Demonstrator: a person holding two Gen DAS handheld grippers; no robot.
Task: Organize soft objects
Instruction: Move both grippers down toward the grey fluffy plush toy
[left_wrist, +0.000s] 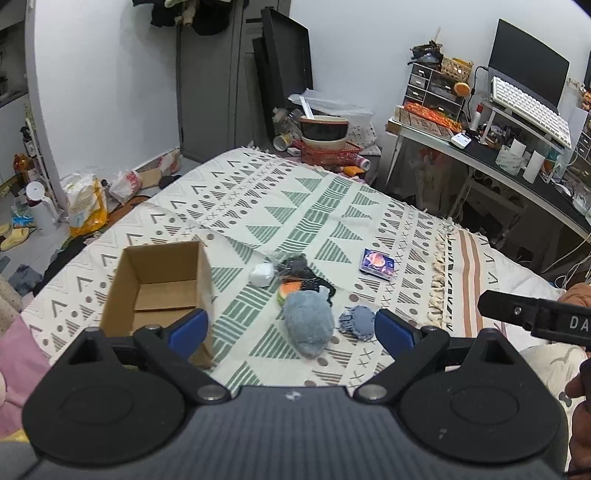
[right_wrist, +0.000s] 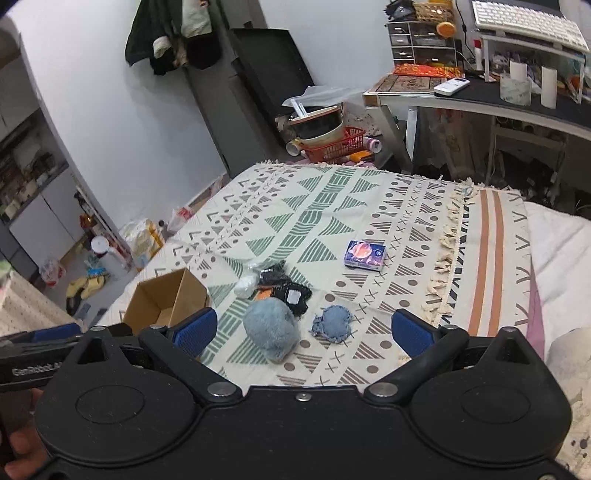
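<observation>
A bed (left_wrist: 332, 192) holds soft toys beside an empty cardboard box (left_wrist: 162, 284). Both tongs, left tongs (left_wrist: 291, 328) and right tongs (right_wrist: 304, 332), hover open, empty; next likely grasps the blue plush (left_wrist: 308, 325).

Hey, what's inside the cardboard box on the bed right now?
The cardboard box looks empty: only its bare brown floor and inner walls show. The near corner of the floor is hidden by the box wall and the left gripper, so that part cannot be checked.

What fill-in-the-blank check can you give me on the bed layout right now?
Both claws, left and right, are ____.
The cardboard box holds ____.
The grey plush lies between the box and the ____ patch.
The small printed pack lies ____ the pile.

Missing: open; nothing; denim; apart from
</observation>
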